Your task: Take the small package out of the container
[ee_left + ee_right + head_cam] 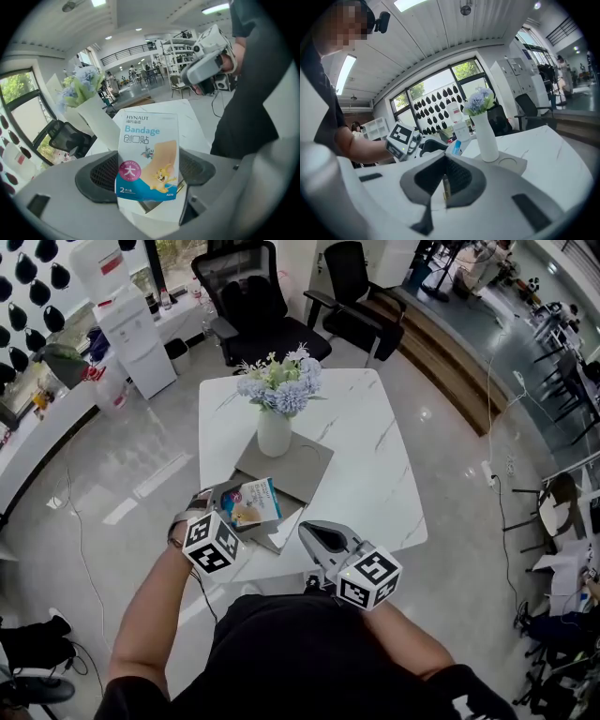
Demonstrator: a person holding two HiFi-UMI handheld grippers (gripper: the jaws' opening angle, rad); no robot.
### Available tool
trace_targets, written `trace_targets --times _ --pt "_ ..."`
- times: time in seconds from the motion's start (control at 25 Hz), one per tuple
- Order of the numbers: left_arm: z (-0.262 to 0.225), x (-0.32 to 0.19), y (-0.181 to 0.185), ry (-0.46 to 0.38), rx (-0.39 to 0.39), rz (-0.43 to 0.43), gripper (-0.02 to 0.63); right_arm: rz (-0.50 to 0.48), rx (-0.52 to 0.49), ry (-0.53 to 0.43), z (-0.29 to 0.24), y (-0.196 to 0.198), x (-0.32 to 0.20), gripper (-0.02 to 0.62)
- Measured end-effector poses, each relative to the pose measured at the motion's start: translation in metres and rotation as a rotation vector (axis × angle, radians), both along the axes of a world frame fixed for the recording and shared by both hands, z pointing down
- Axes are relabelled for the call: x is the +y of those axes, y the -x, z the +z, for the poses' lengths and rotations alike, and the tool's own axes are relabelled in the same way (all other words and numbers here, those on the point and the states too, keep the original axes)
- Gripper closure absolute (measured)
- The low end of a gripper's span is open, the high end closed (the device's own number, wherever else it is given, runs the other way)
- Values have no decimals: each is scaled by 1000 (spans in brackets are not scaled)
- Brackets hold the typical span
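Left gripper view: what sat between the jaws?

The left gripper [149, 180] was pinched narrow on the lower part of a flat bandage package [147, 150], its printed face toward the camera.

And where was it in the head view?

Held just above the grey container [284, 536], near the front edge of the white table [375, 474]. The right gripper [314, 538] hung just beside it, jaws together on nothing.

How would the package handle?

Probably very light, thin and bendy, with a glossy, perhaps slippery skin. A firm pinch across both flat faces should suit it.
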State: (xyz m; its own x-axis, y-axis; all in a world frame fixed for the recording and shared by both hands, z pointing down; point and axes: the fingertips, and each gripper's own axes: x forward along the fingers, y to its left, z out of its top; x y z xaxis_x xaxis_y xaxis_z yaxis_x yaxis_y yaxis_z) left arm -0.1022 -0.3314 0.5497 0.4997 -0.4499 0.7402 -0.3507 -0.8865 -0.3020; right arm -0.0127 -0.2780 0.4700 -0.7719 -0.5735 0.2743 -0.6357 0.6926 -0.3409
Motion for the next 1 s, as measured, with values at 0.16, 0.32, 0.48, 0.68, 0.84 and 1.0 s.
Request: trace_targets --times 0.16,0.32,0.48,0.68,0.84,1.0 --pt "-18 2 4 8 131 -91 207 10 3 -18 -5 -2 -3 594" --pt "-37 5 5 15 259 -177 207 29 1 -33 -10 -7 -5 594" --pt "-59 6 5 31 409 -256 207 45 1 -60 -18 -11 -9 594" --pt "-82 12 8 56 595 -344 207 65 12 -96 -27 -17 -14 594" --pt "-95 16 18 31 681 -393 207 73 5 -103 -33 -17 -21 595" --pt "-105 28 24 49 806 -467 207 57 9 -111 -38 -13 -20 594"
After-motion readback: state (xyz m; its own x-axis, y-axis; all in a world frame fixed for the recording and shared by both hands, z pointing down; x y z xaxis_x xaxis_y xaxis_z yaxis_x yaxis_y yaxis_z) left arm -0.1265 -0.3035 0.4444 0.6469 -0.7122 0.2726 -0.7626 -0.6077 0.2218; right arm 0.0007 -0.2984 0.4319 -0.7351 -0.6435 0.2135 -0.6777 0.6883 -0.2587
